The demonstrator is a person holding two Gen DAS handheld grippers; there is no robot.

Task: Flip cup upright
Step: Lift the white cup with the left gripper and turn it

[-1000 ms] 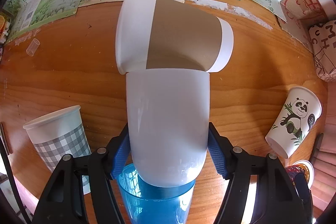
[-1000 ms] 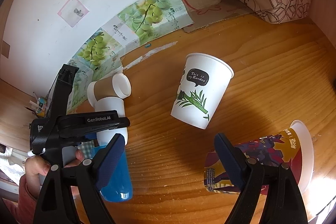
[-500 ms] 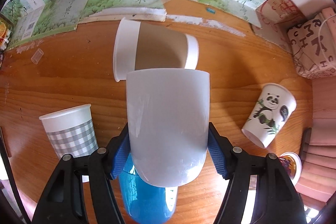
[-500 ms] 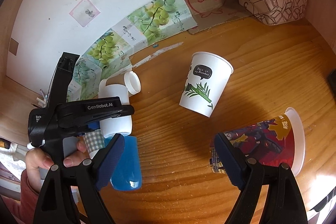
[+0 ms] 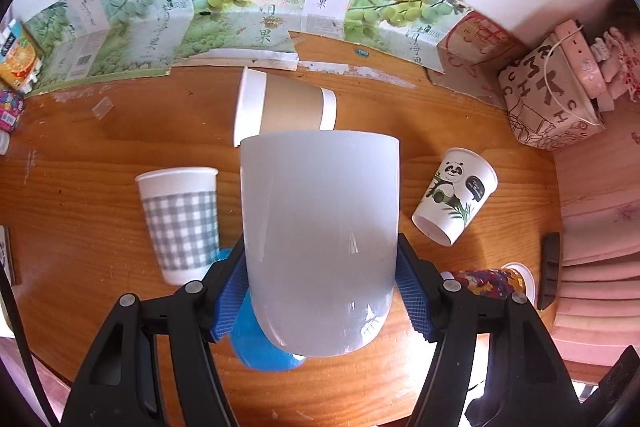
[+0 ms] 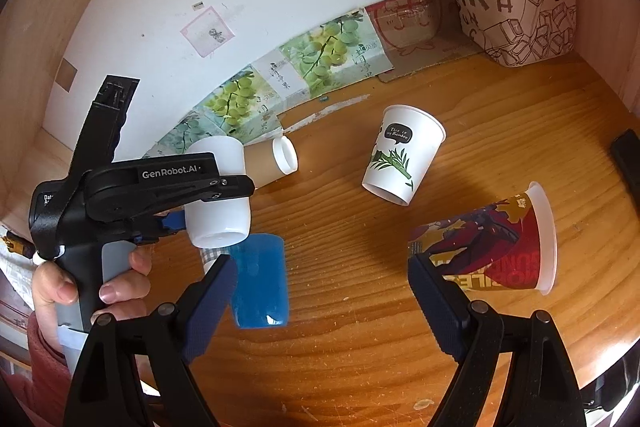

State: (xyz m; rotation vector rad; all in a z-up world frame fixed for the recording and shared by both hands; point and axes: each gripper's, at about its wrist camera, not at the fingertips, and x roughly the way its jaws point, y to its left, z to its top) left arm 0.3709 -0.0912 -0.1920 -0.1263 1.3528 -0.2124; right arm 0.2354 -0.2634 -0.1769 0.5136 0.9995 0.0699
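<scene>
Wooden tabletop (image 6: pixel 360 347): bearing surface, several cups standing or lying on it.
Left gripper (image 5: pixel 320 287): blue pads clamped on the item below.
Plain white smooth-walled cup (image 5: pixel 320 239): held clear above the tabletop, mouth up in the right wrist view; lower it level onto bare wood, away from the blue plastic tumbler (image 6: pixel 260 283), before releasing.
Right gripper (image 6: pixel 320 303): jaws spread, empty.

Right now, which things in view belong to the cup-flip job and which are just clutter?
Job:
- white cup, clamped in left gripper, off the table
- right gripper, open, empty

Lying about:
- blue cup
- checked cup
- brown-sleeved cup, on its side
- panda cup
- red printed cup, on its side
- patterned bag
</scene>
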